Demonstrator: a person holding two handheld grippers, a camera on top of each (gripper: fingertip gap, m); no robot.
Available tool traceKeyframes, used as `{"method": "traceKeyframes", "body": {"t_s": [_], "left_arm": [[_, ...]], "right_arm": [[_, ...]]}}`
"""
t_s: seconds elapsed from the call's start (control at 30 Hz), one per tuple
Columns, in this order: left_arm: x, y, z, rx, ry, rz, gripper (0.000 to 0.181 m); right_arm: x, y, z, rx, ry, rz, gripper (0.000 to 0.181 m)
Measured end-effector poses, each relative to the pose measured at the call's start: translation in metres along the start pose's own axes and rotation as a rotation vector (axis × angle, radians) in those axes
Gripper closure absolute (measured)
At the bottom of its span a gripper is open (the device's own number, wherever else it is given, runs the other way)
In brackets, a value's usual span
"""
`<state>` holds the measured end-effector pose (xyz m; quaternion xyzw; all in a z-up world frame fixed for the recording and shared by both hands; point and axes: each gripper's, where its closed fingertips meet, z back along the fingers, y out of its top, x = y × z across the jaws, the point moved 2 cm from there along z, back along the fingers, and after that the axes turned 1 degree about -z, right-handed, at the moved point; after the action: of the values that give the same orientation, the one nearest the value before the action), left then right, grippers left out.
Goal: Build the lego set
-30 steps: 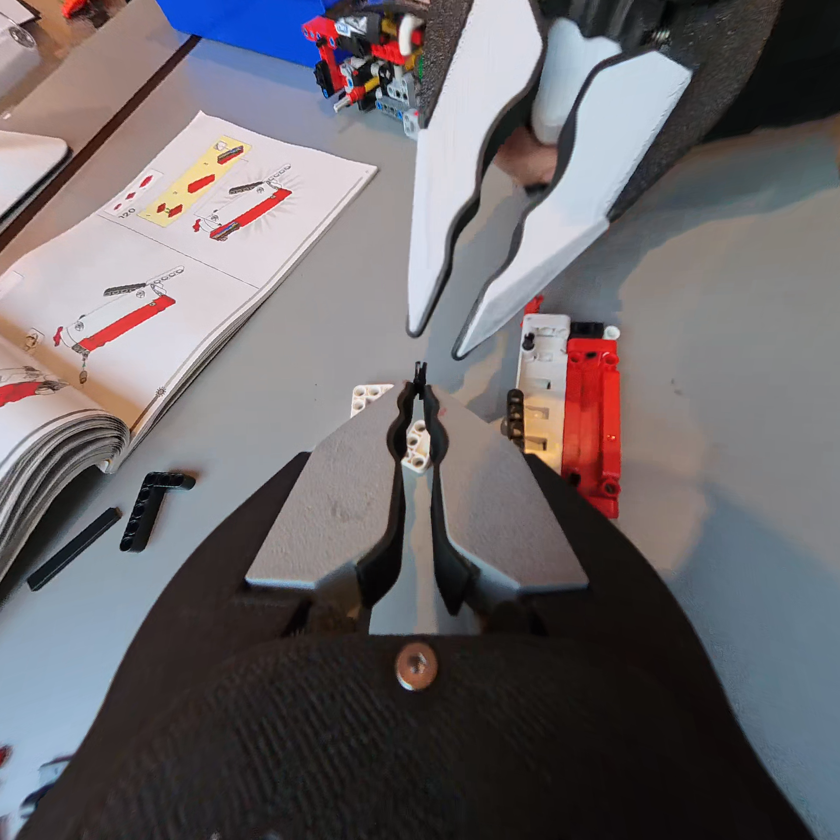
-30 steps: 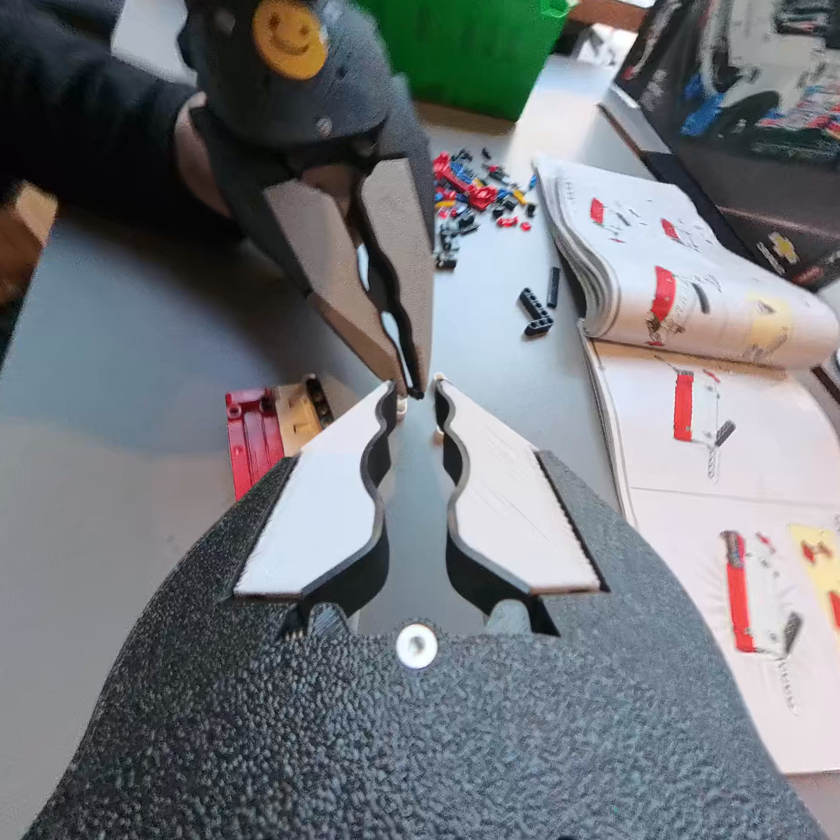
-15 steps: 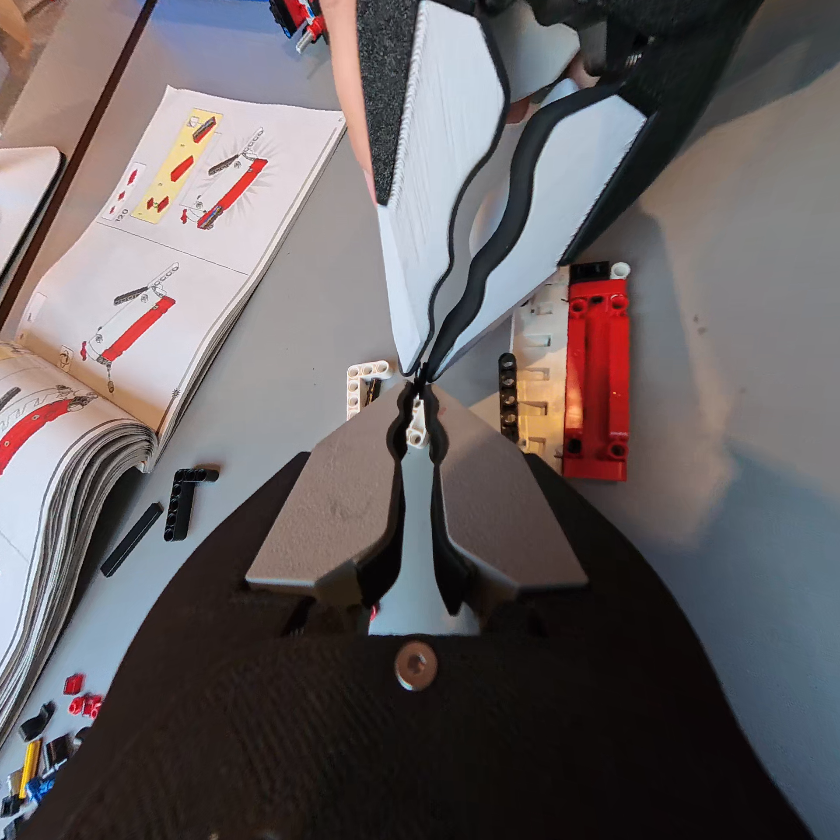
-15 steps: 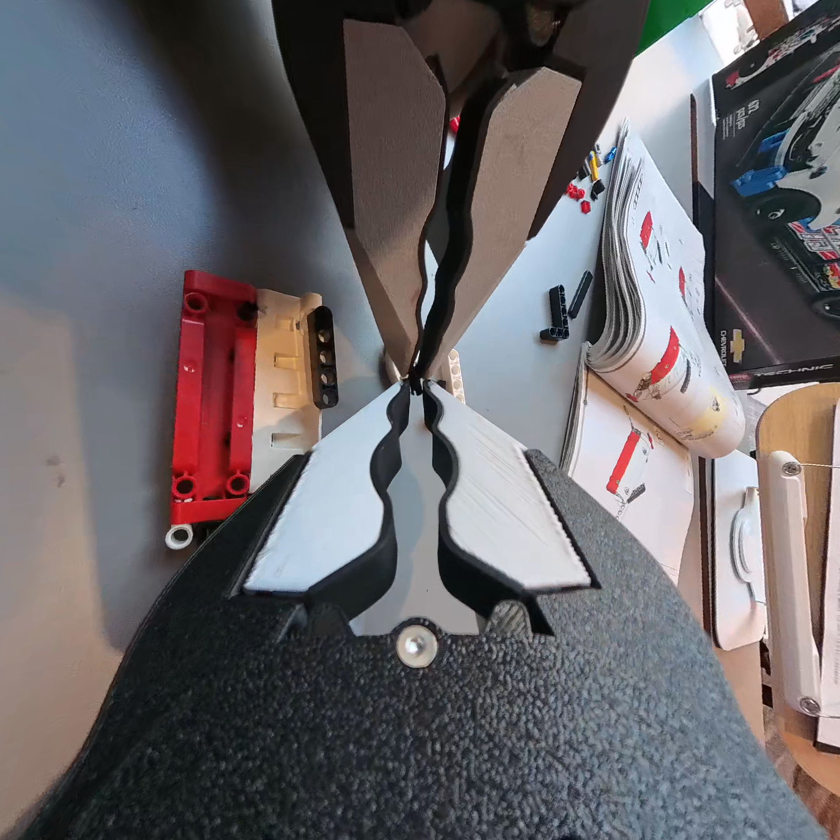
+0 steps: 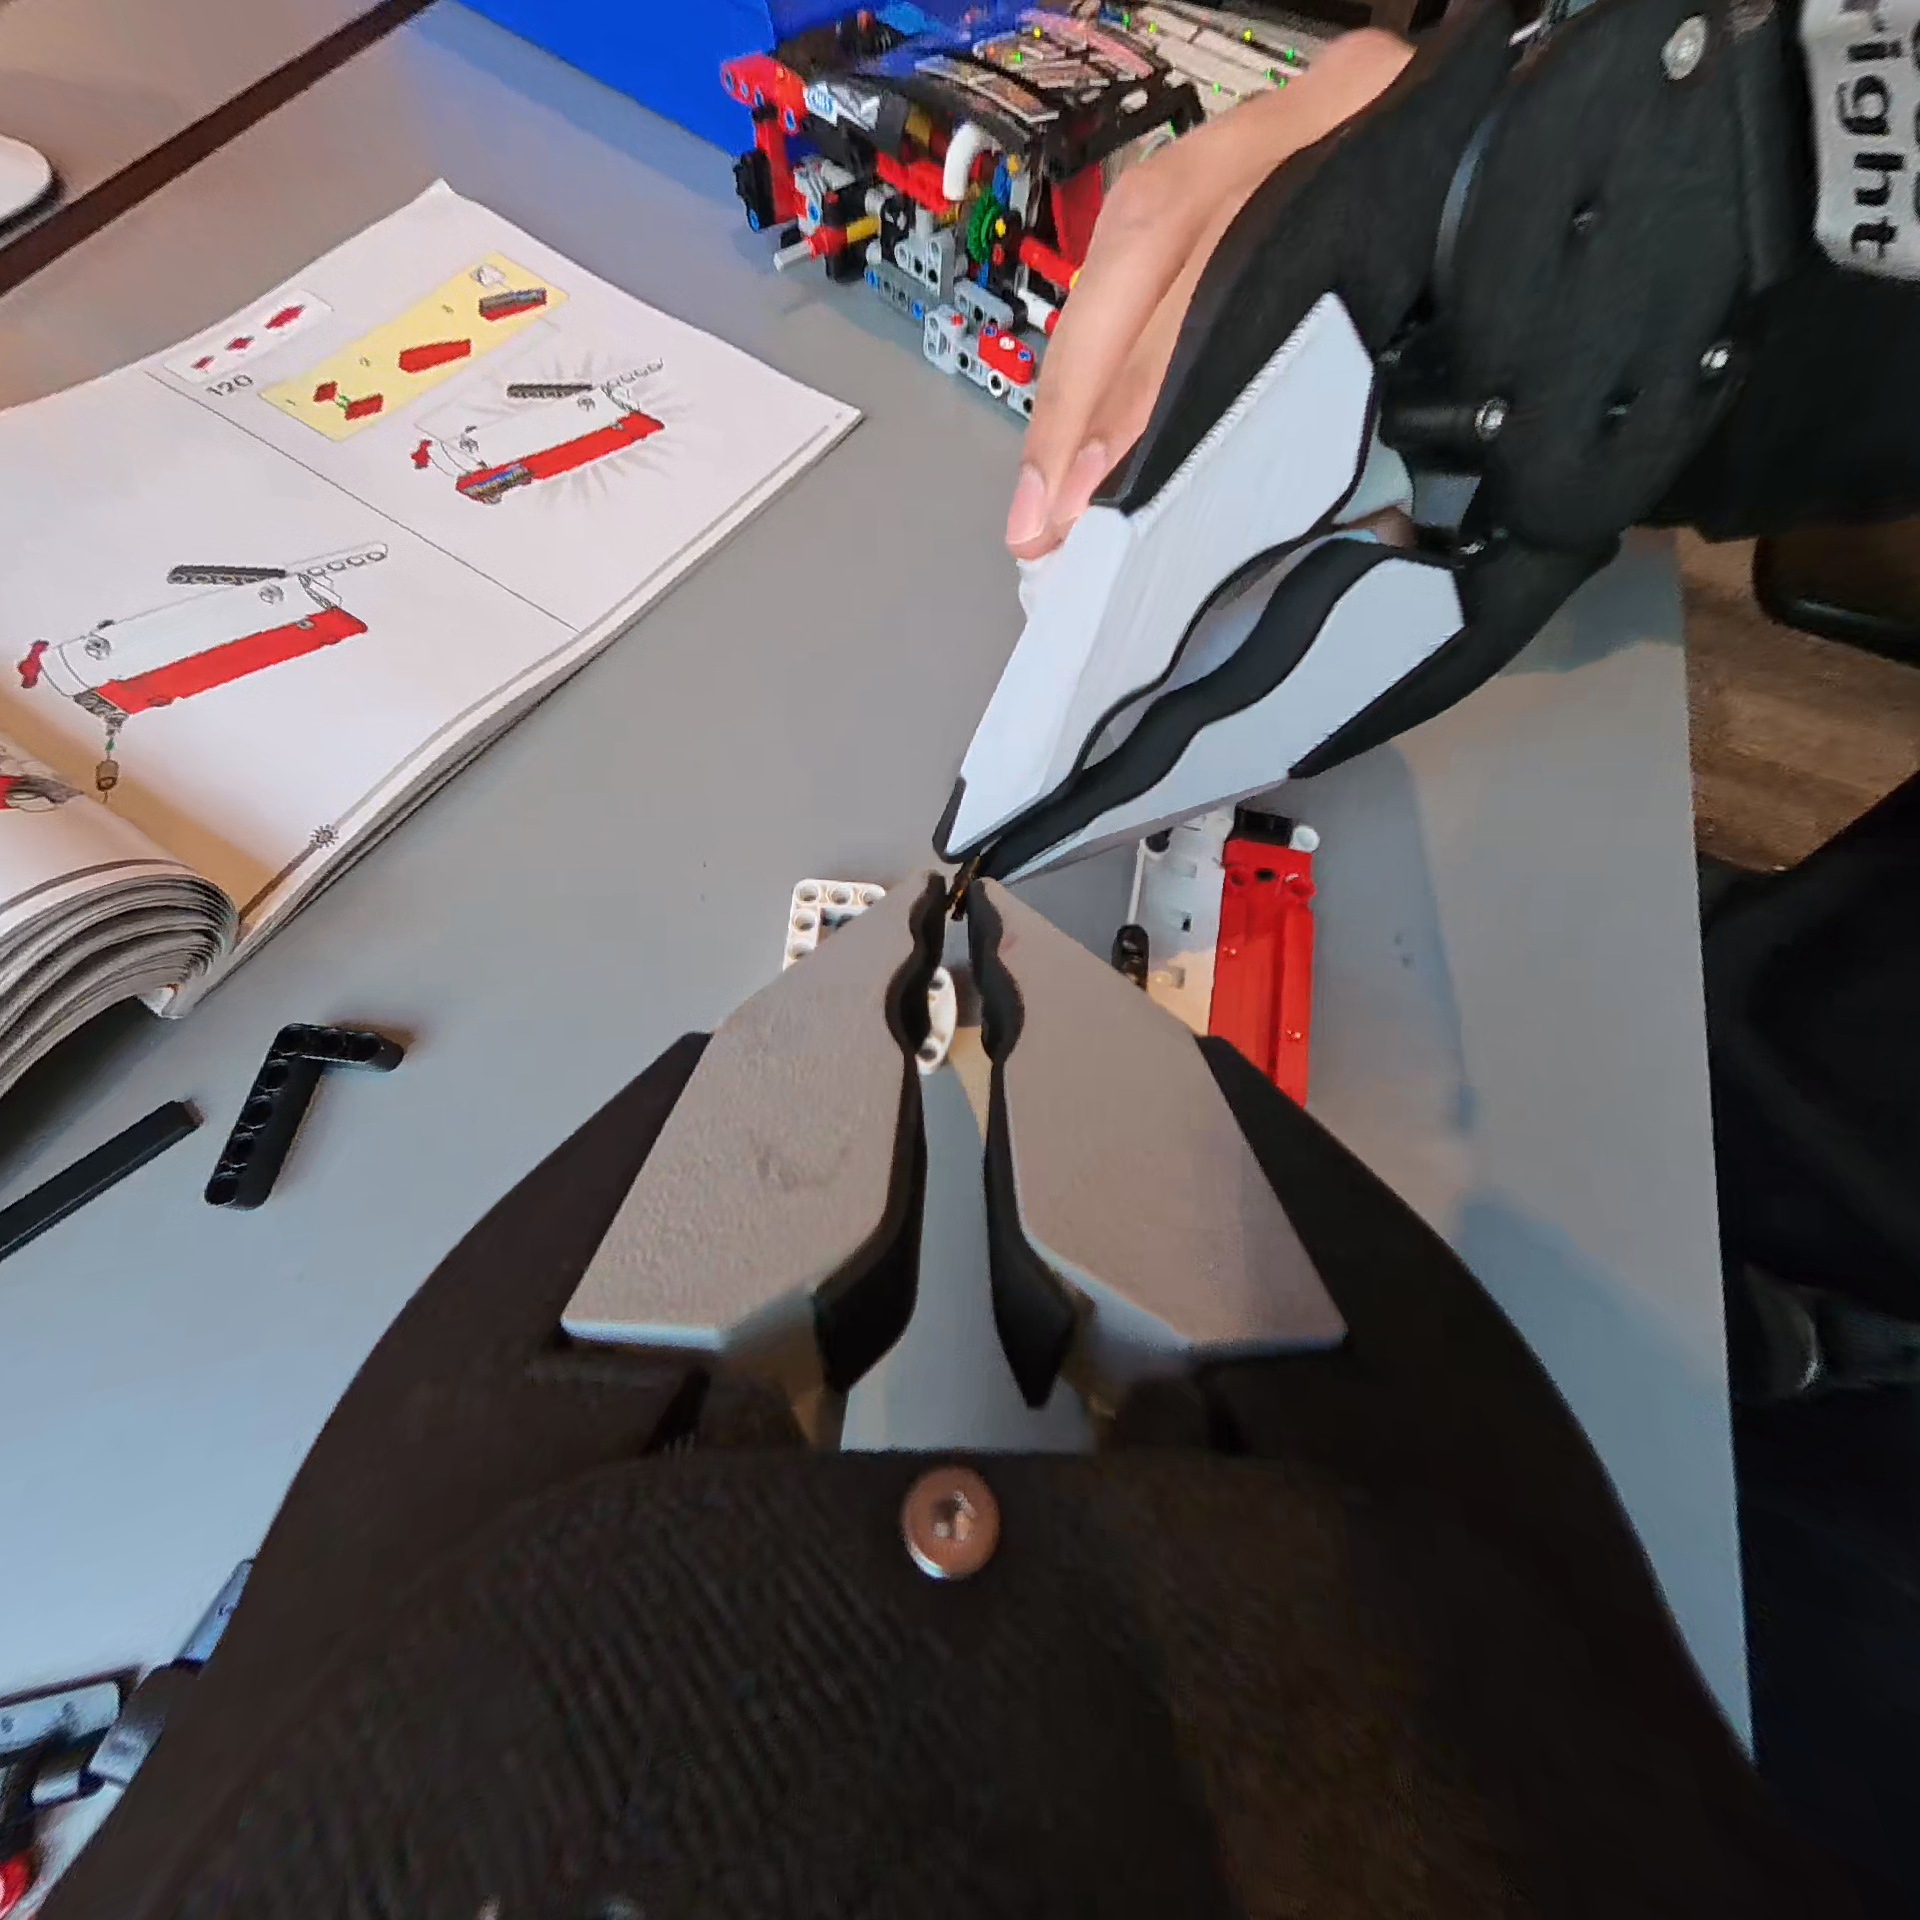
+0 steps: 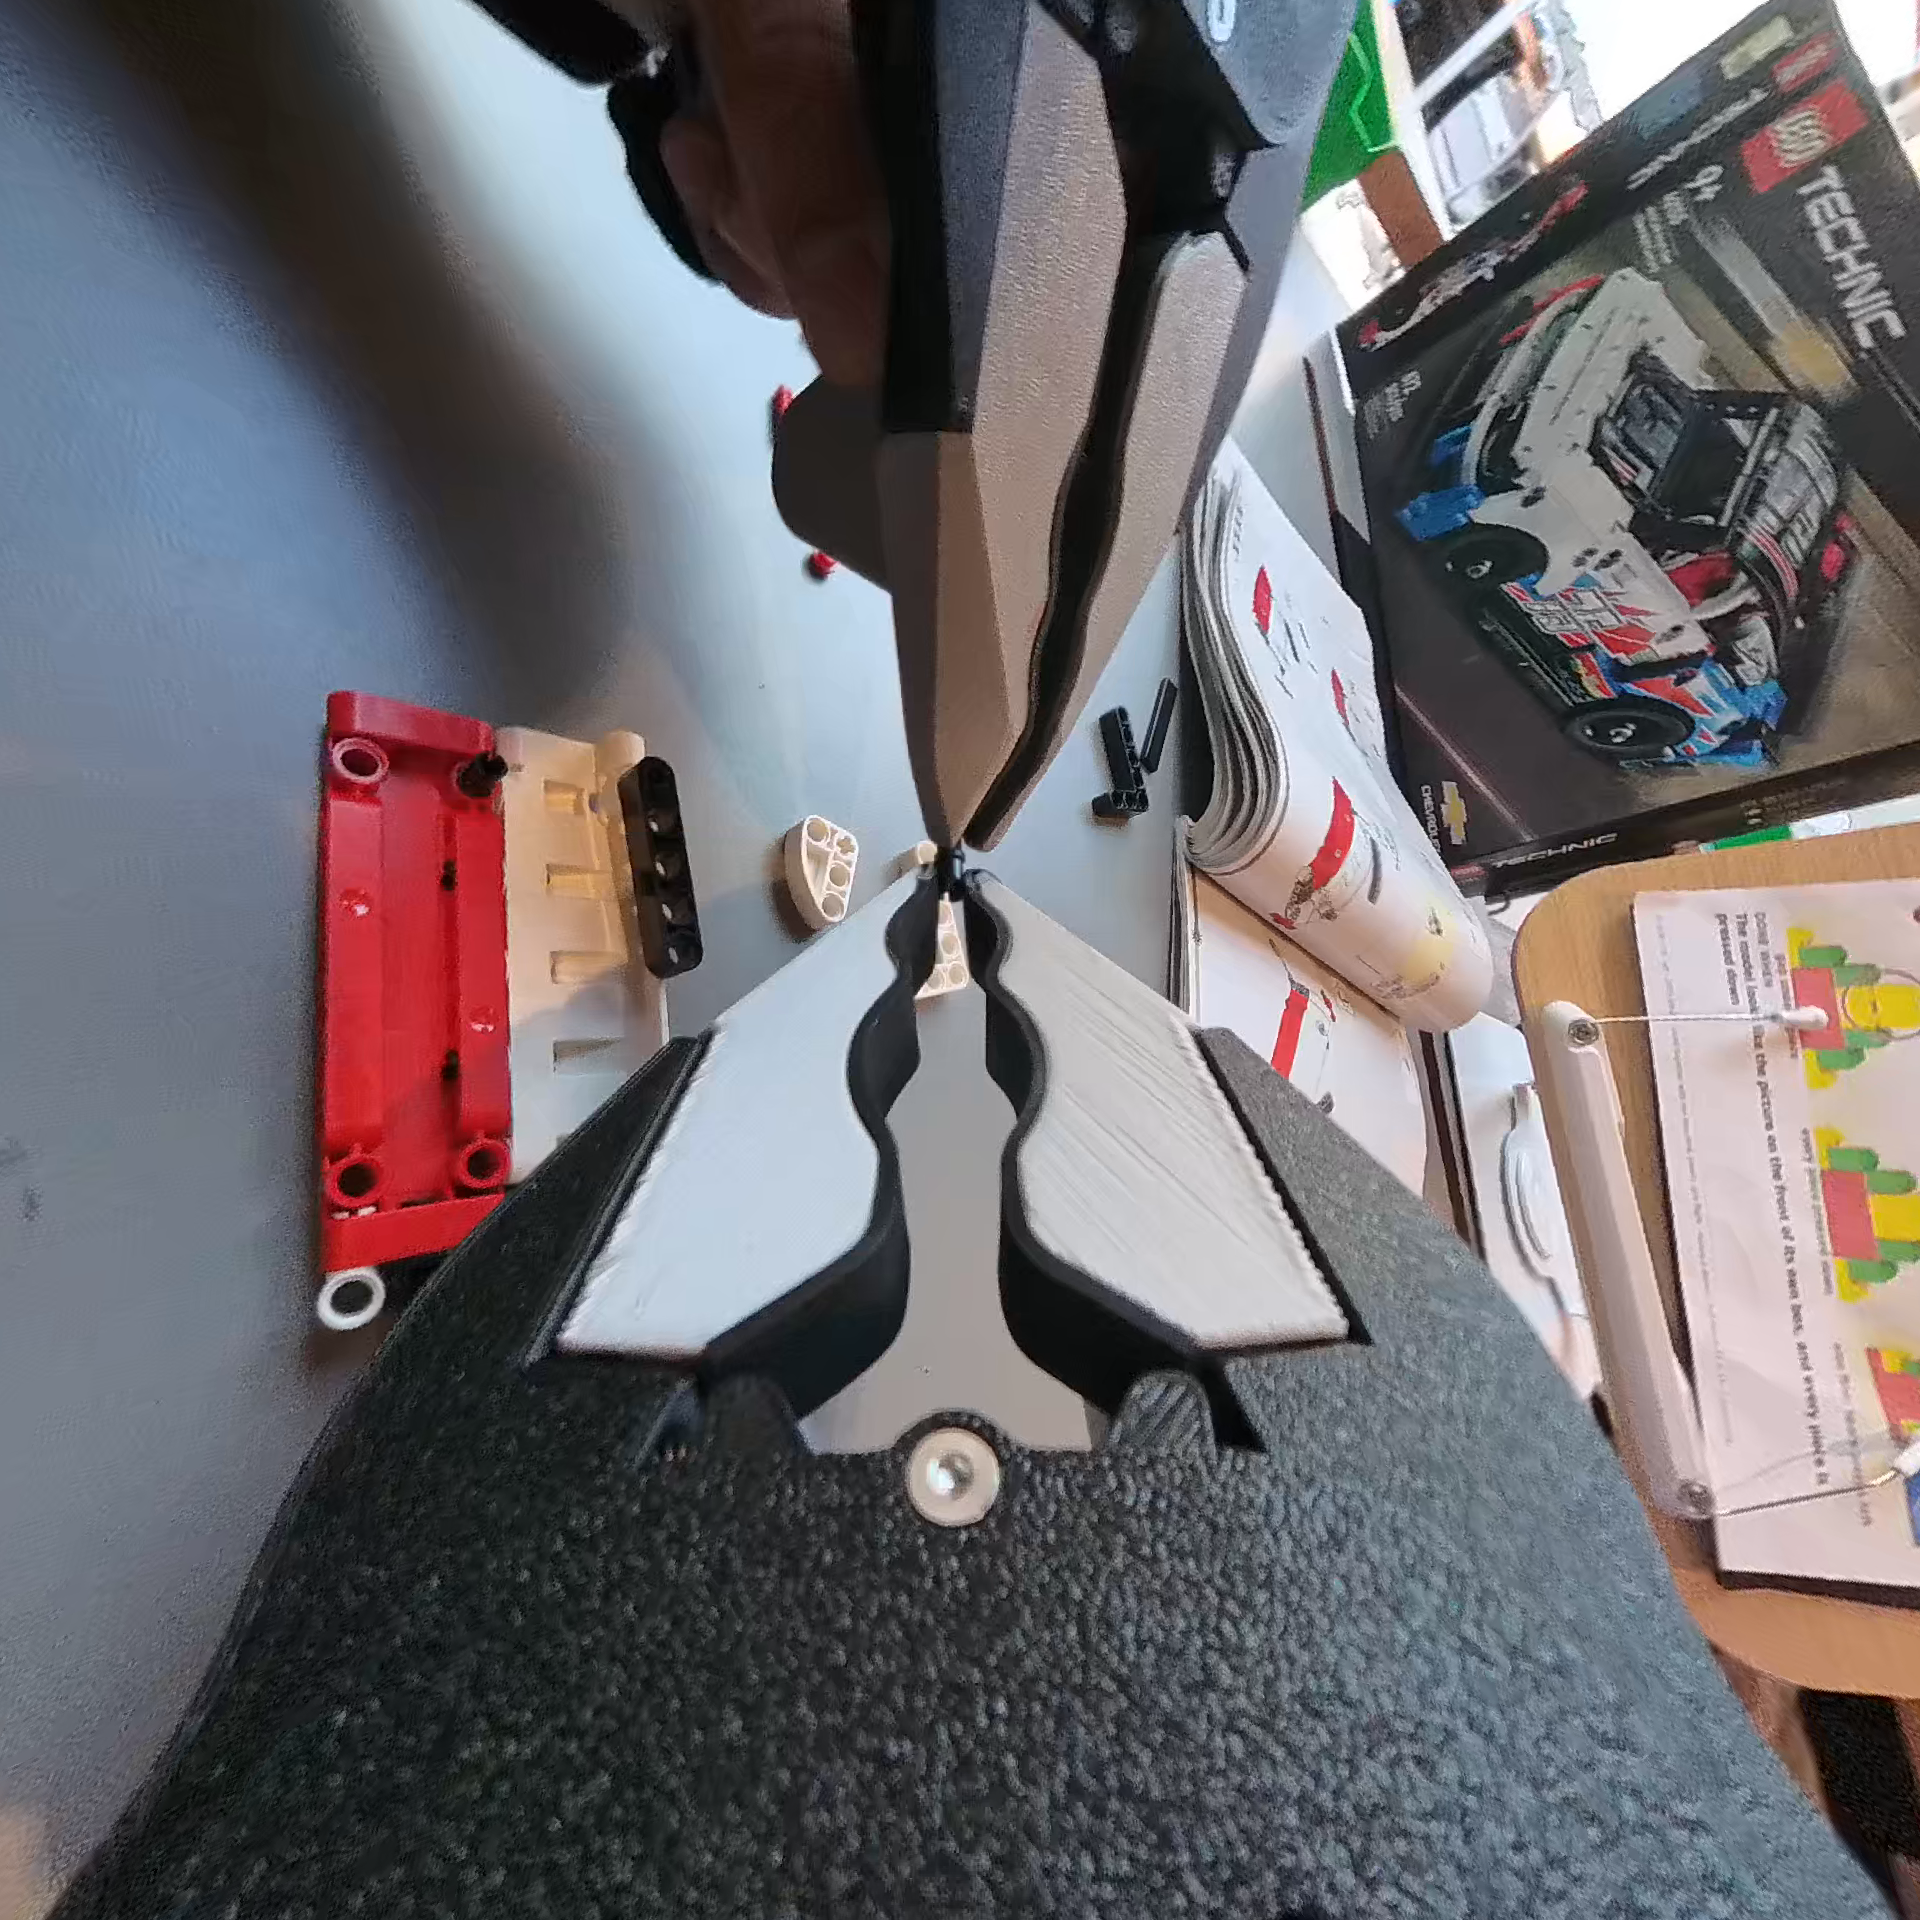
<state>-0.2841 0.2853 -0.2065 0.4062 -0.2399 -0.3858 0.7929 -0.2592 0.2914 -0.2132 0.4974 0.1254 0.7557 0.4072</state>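
Lego pin (image 5: 954, 896), small and black, hangs above the worktop (image 5: 623, 883), nipped by the nearly closed left fingers (image 5: 790, 1091). The right fingers (image 6: 758, 1143) pinch its far end. Uneven pulling could flick it toward the red-and-white panel (image 5: 1262, 935) at three o'clock.

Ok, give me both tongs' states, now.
Left tongs: closed on a small black plastic pin.
Right tongs: closed on the same pin's other end.
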Motion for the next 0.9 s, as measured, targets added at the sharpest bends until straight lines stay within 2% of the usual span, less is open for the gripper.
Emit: {"method": "traceKeyframes", "body": {"t_s": [0.17, 0.3, 0.37, 0.5, 0.57, 0.63, 0.73, 0.9], "left_arm": [[0.0, 0.004, 0.004, 0.015, 0.028, -0.052, 0.172], [-0.005, 0.004, 0.013, 0.032, 0.081, -0.171, 0.169], [-0.004, 0.008, 0.018, 0.046, 0.1, -0.251, 0.167], [0.005, 0.017, 0.027, 0.096, 0.111, -0.401, 0.167], [0.009, 0.017, 0.028, 0.102, 0.11, -0.445, 0.166], [0.008, 0.018, 0.03, 0.114, 0.14, -0.474, 0.168], [0.007, 0.019, 0.029, 0.103, 0.18, -0.526, 0.17], [0.019, 0.01, 0.023, 0.054, 0.165, -0.636, 0.169]], "right_arm": [[0.007, 0.0, 0.005, 0.04, -0.039, -0.098, 0.177], [0.017, 0.0, 0.011, 0.118, -0.033, -0.269, 0.177], [0.02, 0.003, 0.014, 0.184, 0.036, -0.396, 0.177], [0.017, 0.016, 0.021, 0.327, 0.339, -0.749, 0.177], [0.02, 0.019, 0.023, 0.368, 0.429, -0.885, 0.177], [0.02, 0.02, 0.024, 0.378, 0.486, -0.949, 0.177], [0.009, 0.017, 0.018, 0.313, 0.556, -0.996, 0.177], [0.007, 0.017, 0.015, 0.308, 0.609, -1.075, 0.177]]}}
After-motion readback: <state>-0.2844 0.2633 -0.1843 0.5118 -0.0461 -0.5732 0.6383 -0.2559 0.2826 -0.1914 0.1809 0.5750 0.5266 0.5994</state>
